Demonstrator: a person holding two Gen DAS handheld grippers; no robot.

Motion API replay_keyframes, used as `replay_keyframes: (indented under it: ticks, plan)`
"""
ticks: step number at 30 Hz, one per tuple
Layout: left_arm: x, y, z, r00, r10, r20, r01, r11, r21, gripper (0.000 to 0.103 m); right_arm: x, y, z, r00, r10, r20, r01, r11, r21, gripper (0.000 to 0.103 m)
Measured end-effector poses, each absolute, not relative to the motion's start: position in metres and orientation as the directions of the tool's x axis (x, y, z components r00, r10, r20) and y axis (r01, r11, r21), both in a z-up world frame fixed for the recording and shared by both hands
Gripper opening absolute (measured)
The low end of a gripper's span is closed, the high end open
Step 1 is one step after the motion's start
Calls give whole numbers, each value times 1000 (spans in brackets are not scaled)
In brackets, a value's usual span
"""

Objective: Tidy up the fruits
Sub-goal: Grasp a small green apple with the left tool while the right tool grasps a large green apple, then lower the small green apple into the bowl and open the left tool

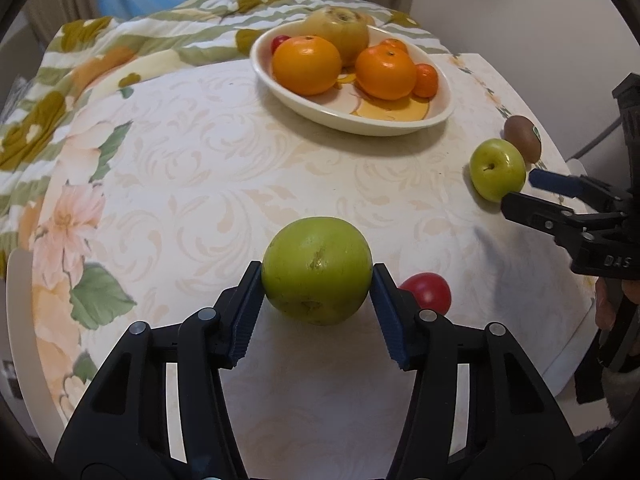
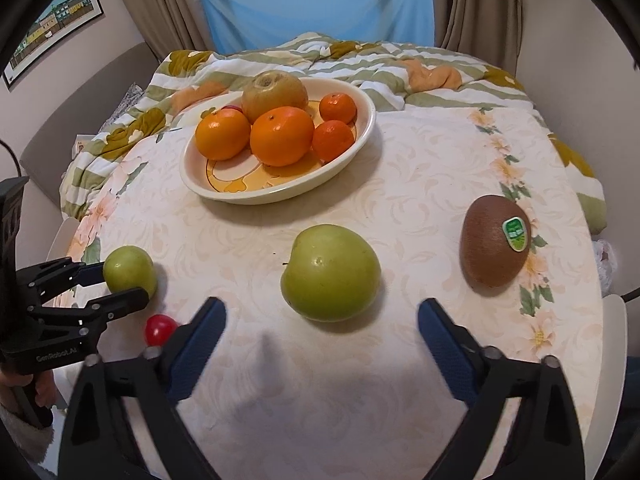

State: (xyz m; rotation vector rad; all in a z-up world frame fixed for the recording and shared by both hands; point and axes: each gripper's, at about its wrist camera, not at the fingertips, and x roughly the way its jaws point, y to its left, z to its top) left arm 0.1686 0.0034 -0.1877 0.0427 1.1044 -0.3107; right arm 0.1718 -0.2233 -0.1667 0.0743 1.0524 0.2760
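The left tongs (image 1: 318,280) are clamped on a green apple (image 1: 317,270) that sits on the near part of the worktop (image 1: 200,168), with one blue pad pressing on each side of it. The right tongs (image 2: 322,340) are apart, with nothing between them. A second green apple (image 2: 330,273) sits just past their tips, not touched yet. A small red tomato (image 1: 428,291) lies just to the right of the held apple. A brown kiwi (image 2: 495,241) with a green sticker lies to the right of the second apple, well apart from it. At the far side of the worktop stands a cream bowl (image 1: 360,122). It already holds oranges (image 1: 306,65), smaller tangerines (image 1: 425,80), a yellow-brown pear-like fruit (image 1: 338,32) and a bit of something red. The fruits that are left likely go into that bowl too. The apples look round, firm and smooth, so they may roll or slip out if squeezed near the top. The best place to hold one is across its widest middle, as the left tongs do now. The kiwi looks softer and fuzzy, so it wants a gentle squeeze on its long sides. The tomato looks small and thin-skinned, so it could squash easily.
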Motion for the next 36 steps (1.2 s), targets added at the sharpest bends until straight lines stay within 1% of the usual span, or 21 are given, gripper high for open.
replay_keyframes:
  ticks: [9, 11, 15, 17, 18, 23, 28, 36]
  plan:
    - [165, 21, -188, 415, -205, -886, 225, 967, -118, 60, 187, -222, -175, 451, 259, -854, -145, 965, 216, 85]
    - [165, 24, -188, 418, -200, -886, 216, 969, -117, 60, 193, -225, -179, 438, 280, -854, -122, 960, 252, 75]
    - [164, 28, -188, 421, -192, -886, 200, 973, -115, 60, 201, -228, -182, 439, 293, -850, -81, 954, 287, 69]
    - [163, 31, -187, 424, -189, -886, 192, 975, -116, 60, 203, -227, -181, 440, 278, -854, -73, 959, 274, 56]
    - [162, 33, -187, 426, -188, -885, 188, 975, -117, 60, 203, -226, -179, 446, 256, -857, -70, 965, 252, 52]
    - [159, 38, -180, 436, -193, -879, 178, 976, -126, 60, 201, -223, -176, 441, 264, -858, -85, 964, 253, 51]
    - [154, 42, -164, 458, -194, -868, 167, 977, -130, 60, 193, -218, -160, 456, 273, -847, -112, 962, 249, 51]
    - [146, 49, -121, 507, -191, -840, 153, 980, -130, 60, 180, -208, -126, 478, 267, -837, -150, 963, 223, 51]
